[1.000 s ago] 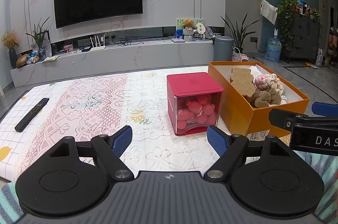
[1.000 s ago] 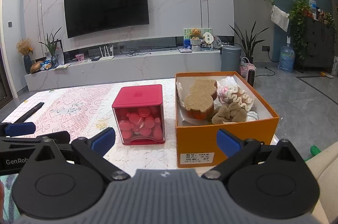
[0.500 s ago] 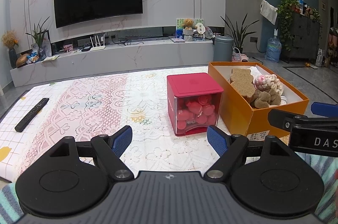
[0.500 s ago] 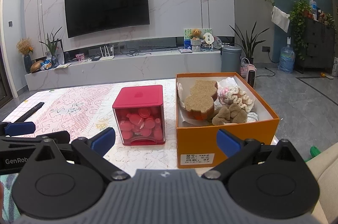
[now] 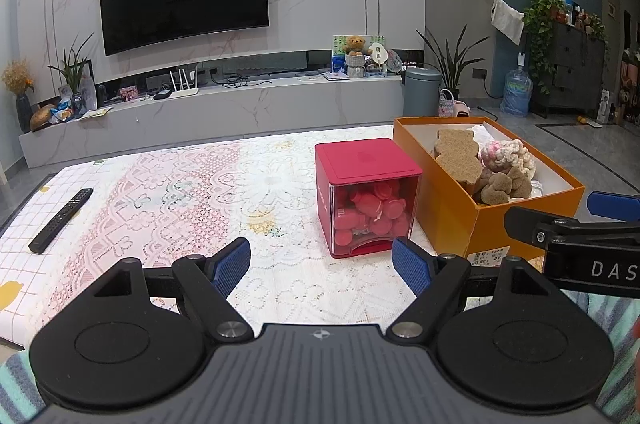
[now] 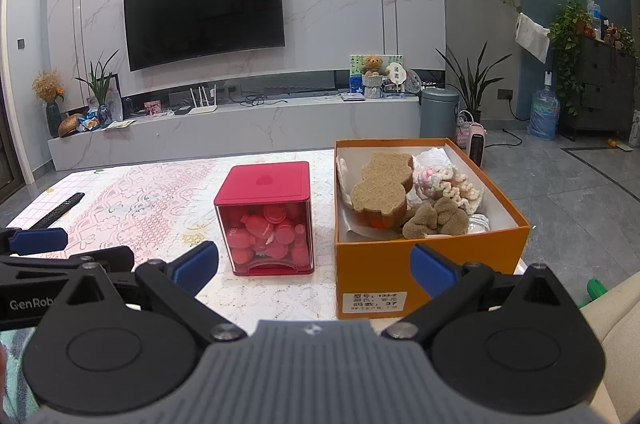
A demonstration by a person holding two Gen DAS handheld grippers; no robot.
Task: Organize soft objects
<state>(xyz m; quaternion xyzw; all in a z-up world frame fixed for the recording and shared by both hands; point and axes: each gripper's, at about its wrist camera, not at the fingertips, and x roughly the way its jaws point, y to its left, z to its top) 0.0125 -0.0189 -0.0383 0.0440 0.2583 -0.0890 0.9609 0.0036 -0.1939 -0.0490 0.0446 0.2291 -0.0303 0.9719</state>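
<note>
An orange cardboard box (image 6: 432, 270) stands on the table's right side, also in the left wrist view (image 5: 448, 220). It holds a brown bear-shaped sponge (image 6: 380, 191), a pink-and-cream crocheted piece (image 6: 448, 181) and a small brown plush (image 6: 434, 220). Left of it stands a red cube box (image 6: 266, 220) with a clear front, full of red soft pieces (image 5: 370, 209). My left gripper (image 5: 322, 266) is open and empty, short of the red cube. My right gripper (image 6: 314, 266) is open and empty, short of both boxes.
A lace-patterned cloth (image 5: 180, 191) covers the table. A black remote (image 5: 60, 220) lies at its left edge. My right gripper's arm (image 5: 576, 244) shows at the right of the left wrist view. A TV wall and low cabinet stand beyond the table.
</note>
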